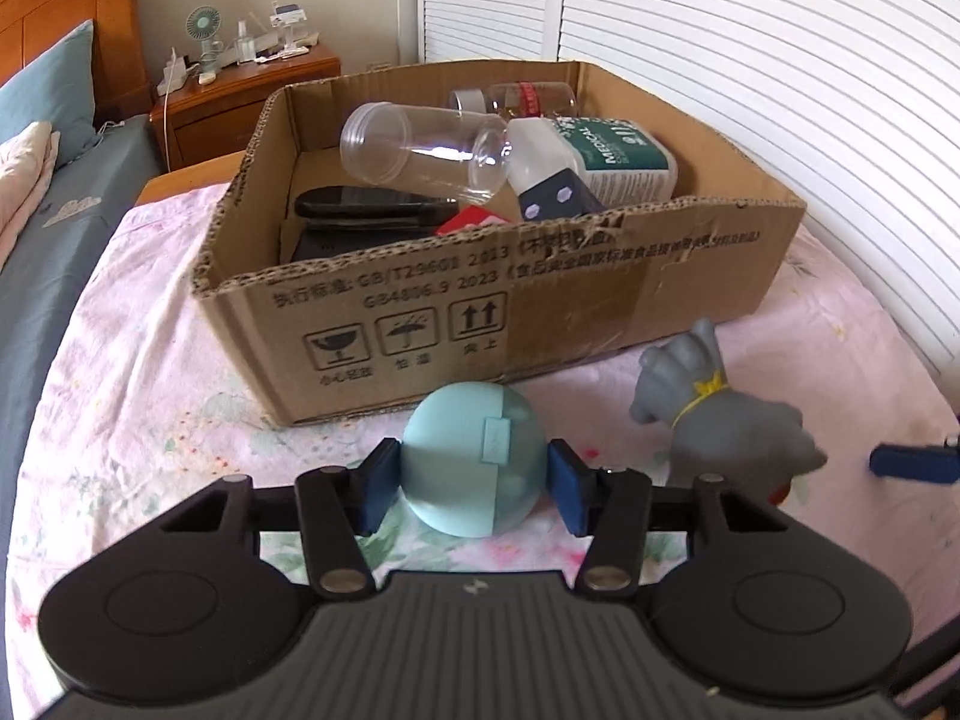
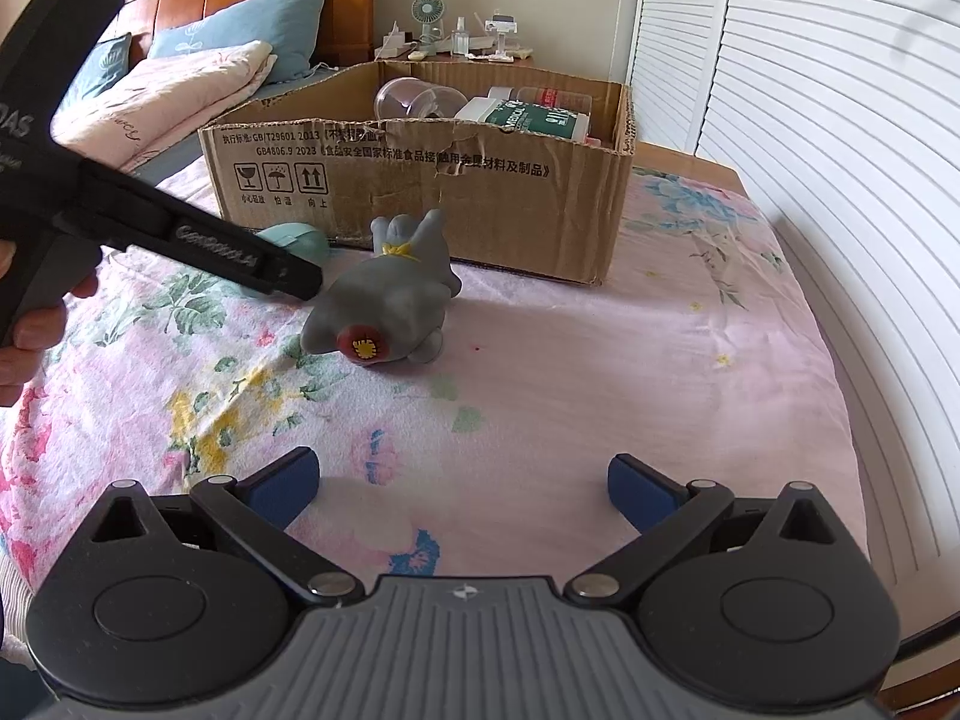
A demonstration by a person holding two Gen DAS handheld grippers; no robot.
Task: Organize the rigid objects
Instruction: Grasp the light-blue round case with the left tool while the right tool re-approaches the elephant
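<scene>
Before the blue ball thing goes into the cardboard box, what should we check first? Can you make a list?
1. Left tongs pinching the pale blue round plastic case on both sides: ok.
2. Grip firm enough to lift: cannot tell.
3. Open brown cardboard box right behind the case: ok.
4. Free spot in the box, near the black flat gadget: ok.
5. Grey rubber shark toy lying apart from the case: ok.
6. Right tongs open, holding nothing, out of the way: ok.
</scene>
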